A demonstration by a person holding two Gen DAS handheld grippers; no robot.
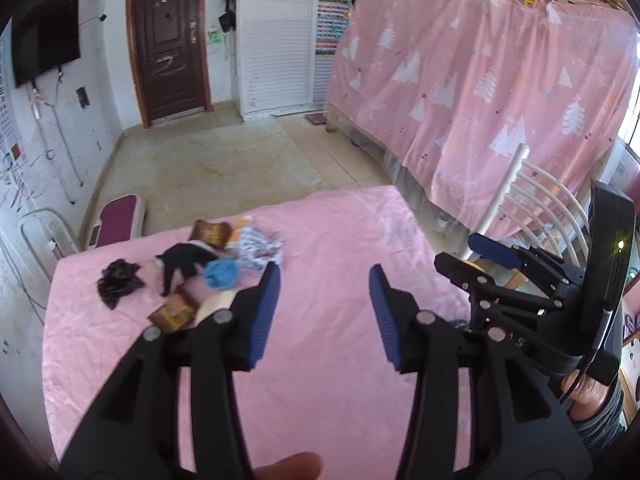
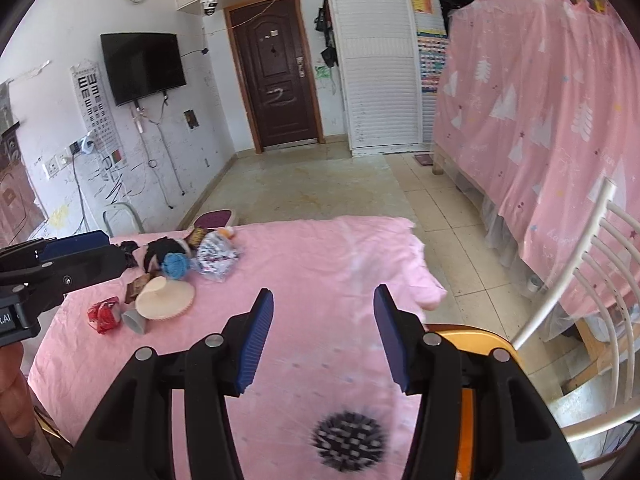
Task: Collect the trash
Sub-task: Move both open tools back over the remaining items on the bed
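A pile of trash lies at the far left of the pink-covered table (image 1: 320, 380): a brown wrapper (image 1: 211, 233), a black rag (image 1: 185, 261), a black crumpled bag (image 1: 119, 281), a blue ball of stuff (image 1: 219, 273) and a patterned wrapper (image 1: 260, 250). In the right wrist view the pile also holds a red wrapper (image 2: 104, 314), a cream paper plate (image 2: 166, 298) and a grey cup (image 2: 136, 320). My left gripper (image 1: 323, 314) is open and empty above the table, right of the pile. My right gripper (image 2: 323, 334) is open and empty; it also shows in the left wrist view (image 1: 476, 256).
A black spiky ball (image 2: 349, 440) lies on the table under my right gripper. An orange bin (image 2: 476, 344) stands by the table's right edge. A white chair (image 2: 592, 280) and a pink-curtained bunk bed (image 2: 540, 100) are at the right.
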